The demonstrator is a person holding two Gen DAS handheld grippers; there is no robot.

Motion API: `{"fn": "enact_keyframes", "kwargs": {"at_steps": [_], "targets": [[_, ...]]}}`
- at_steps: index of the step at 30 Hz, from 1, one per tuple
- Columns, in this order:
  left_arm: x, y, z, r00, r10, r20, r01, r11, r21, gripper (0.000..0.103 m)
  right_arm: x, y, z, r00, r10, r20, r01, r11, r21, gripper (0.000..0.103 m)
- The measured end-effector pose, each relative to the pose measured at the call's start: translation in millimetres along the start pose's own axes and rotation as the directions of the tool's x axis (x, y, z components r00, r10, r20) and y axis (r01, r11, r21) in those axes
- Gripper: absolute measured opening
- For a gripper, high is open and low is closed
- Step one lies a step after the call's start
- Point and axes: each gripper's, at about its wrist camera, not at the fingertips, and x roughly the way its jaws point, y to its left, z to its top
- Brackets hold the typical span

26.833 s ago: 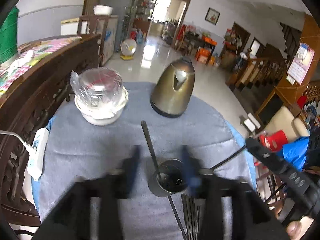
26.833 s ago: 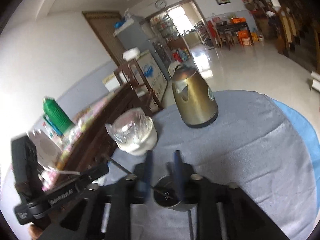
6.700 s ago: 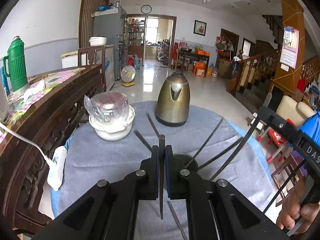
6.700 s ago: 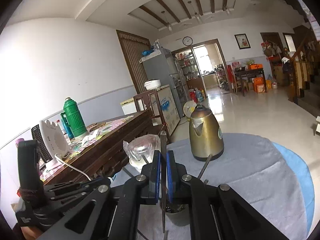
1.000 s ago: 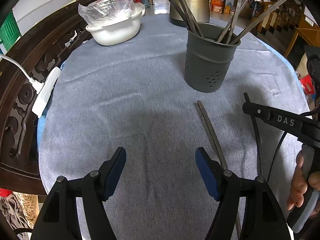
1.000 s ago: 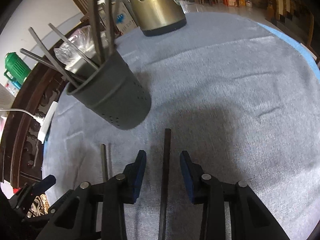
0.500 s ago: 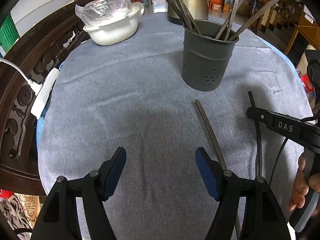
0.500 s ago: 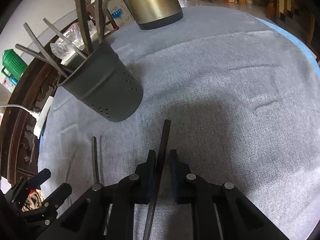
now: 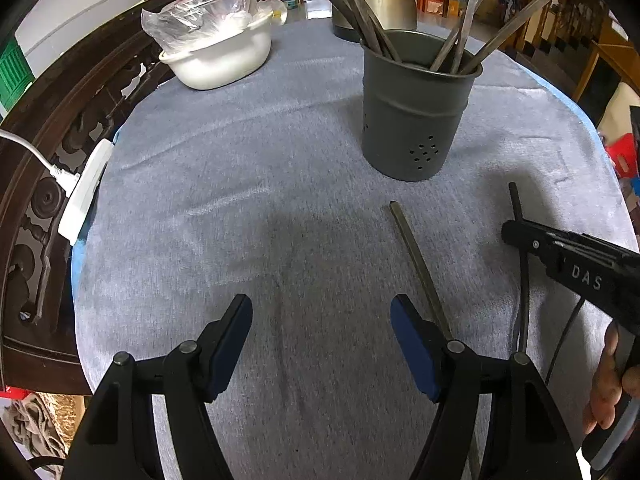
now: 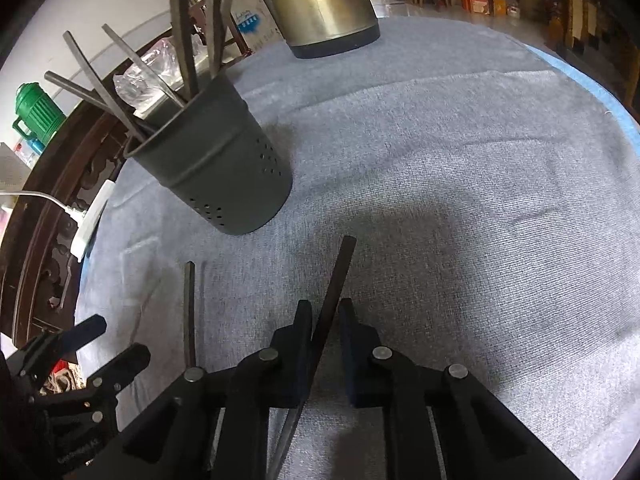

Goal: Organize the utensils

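A dark grey utensil holder [image 9: 416, 112] [image 10: 216, 168] stands on the grey cloth with several long dark utensils leaning out of it. Two more dark utensils lie in front of it. My right gripper [image 10: 324, 312] [image 9: 516, 236] is shut on one, a flat dark utensil [image 10: 338, 272] [image 9: 514, 200] whose tip points at the holder. The other loose utensil [image 9: 416, 256] [image 10: 190, 308] lies just beyond my left gripper's right finger. My left gripper [image 9: 320, 312] [image 10: 92, 344] hovers open over bare cloth, holding nothing.
A brass-coloured kettle [image 10: 324, 4] stands behind the holder. A white bowl covered in plastic wrap [image 9: 224, 52] sits at the far left. A white power strip [image 9: 80, 196] hangs at the table's left edge beside a carved wooden rail. A hand [image 9: 608, 384] holds the right gripper.
The right gripper's jaws have closed from a wide gap onto the flat dark utensil, whose tip now leans slightly right. The left gripper has stayed open and in place.
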Motion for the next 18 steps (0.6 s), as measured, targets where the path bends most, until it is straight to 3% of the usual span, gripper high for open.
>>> {"fn": "enact_keyframes", "kwargs": {"at_steps": [18], "targets": [[11.2, -17.1, 16.0, 1.000, -0.005, -0.022, 0.005, 1.000, 0.016, 0.072, -5.8, -18.1, -5.8, 0.995, 0.102, 0.007, -0.102, 0.994, 0.033, 0.015]]}}
